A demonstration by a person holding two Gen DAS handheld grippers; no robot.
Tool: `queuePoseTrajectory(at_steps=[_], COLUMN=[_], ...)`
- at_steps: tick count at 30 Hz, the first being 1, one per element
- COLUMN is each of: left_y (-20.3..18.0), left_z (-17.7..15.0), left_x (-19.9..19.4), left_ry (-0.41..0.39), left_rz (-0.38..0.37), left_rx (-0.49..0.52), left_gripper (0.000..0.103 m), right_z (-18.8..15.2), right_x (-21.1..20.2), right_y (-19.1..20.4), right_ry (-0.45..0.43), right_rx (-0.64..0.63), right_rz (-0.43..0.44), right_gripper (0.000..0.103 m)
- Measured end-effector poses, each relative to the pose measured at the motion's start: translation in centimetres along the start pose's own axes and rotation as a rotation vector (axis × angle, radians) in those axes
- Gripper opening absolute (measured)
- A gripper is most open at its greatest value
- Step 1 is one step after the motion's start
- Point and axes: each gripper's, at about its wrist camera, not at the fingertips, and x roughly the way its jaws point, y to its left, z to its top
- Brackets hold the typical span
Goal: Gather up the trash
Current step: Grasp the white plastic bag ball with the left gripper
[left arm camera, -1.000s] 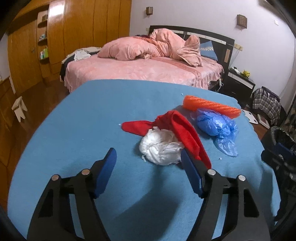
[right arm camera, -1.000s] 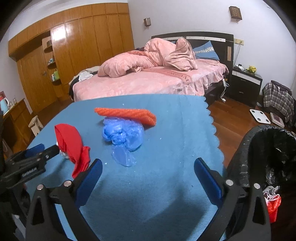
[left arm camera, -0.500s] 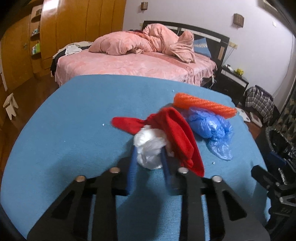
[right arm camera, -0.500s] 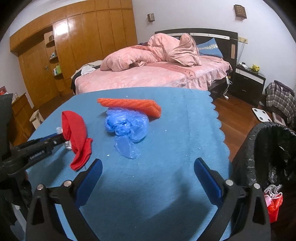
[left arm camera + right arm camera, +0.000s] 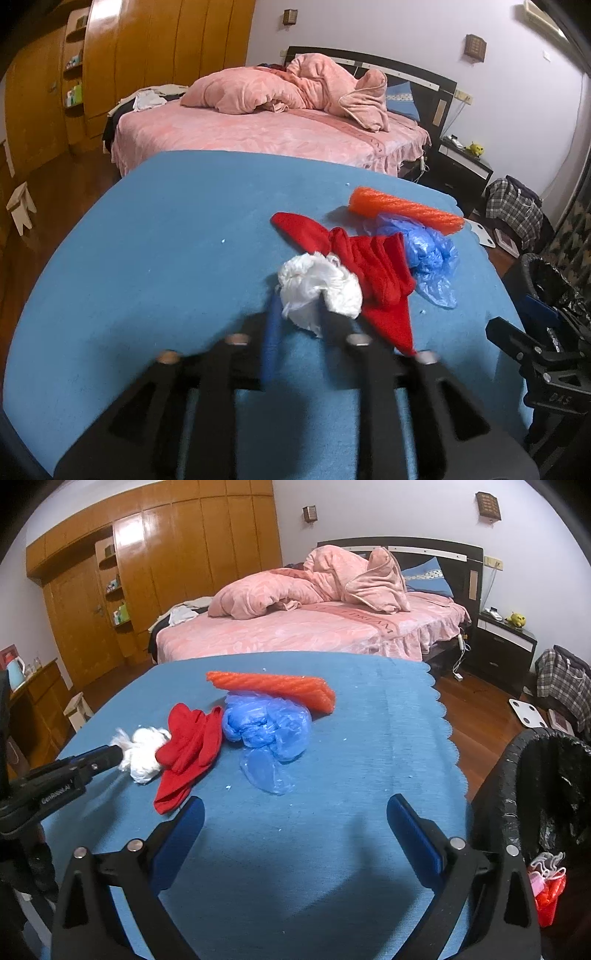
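My left gripper is shut on a crumpled white plastic wad and holds it just above the blue table; it also shows in the right wrist view. A red cloth lies against the wad. A crumpled blue plastic bag and an orange foam roll lie beyond. My right gripper is open and empty over the table's near right part, beside a black-lined trash bin.
The bin holds some red and white trash. A pink bed stands behind the table, a dark nightstand to its right. A wooden wardrobe lines the left wall. A small white stool stands on the floor at left.
My left gripper closed on the white wad and lifted it slightly, dragging it toward the right with the red cloth shifting. My right gripper stayed open, hardly moving.
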Motion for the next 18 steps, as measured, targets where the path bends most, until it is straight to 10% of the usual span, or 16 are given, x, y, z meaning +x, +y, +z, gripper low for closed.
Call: queuePoseTrajectory(at_steps=[8, 18], left_y=[-0.9, -0.6], left_z=[0.4, 0.2], left_x=[2.1, 2.2], left_ry=[0.044, 0.041], left_rz=[-0.005, -0.024], left_rx=[0.001, -0.024], left_gripper=[0.059, 0.029], right_z=[-0.1, -0.2], right_x=[0.1, 0.2], right_y=[-0.2, -0.2], right_ry=[0.002, 0.014], right_rx=[0.007, 0.01], right_rz=[-0.003, -0.004], right_gripper=[0.097, 0.097])
